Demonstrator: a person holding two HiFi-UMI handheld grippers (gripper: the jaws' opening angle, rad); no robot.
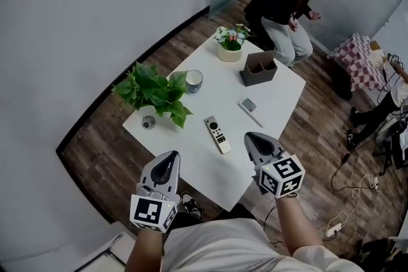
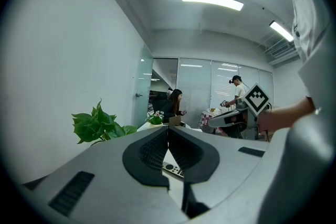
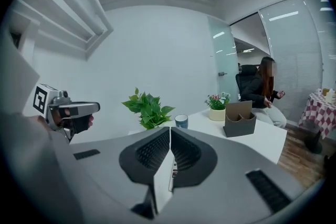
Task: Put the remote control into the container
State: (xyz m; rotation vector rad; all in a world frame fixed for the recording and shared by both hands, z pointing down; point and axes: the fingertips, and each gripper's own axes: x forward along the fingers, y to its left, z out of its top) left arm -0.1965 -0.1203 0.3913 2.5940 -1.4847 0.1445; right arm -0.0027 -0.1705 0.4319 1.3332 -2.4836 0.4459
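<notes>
From where I stand, the left gripper (image 1: 169, 161) hangs at the table's (image 1: 191, 165) near edge, about seven o'clock, its jaws pressed together with nothing between them. The plant (image 1: 155, 91) sits at nine o'clock with a mug (image 1: 194, 80) just beside it. The remote (image 1: 217, 134) lies flat near six o'clock, between the two grippers and a little beyond their tips, touched by neither. I'd judge it light, stiff and smooth-cased, so likely to slip. It lies low on the tabletop, and the surest hold looks to be across its narrow width near the middle, pads on the long edges. The flowers (image 1: 231, 40) stand at twelve. The container (image 1: 259, 69), a brown open-topped holder, stands at one o'clock, well apart from the remote. A flat gadget (image 1: 250, 109) lies at three. The right gripper (image 1: 254, 140) hovers at five o'clock, jaws closed tight and empty. No brand or wording is readable; the remote's buttons are too small, and the gripper cubes bear only black-and-white squares.
</notes>
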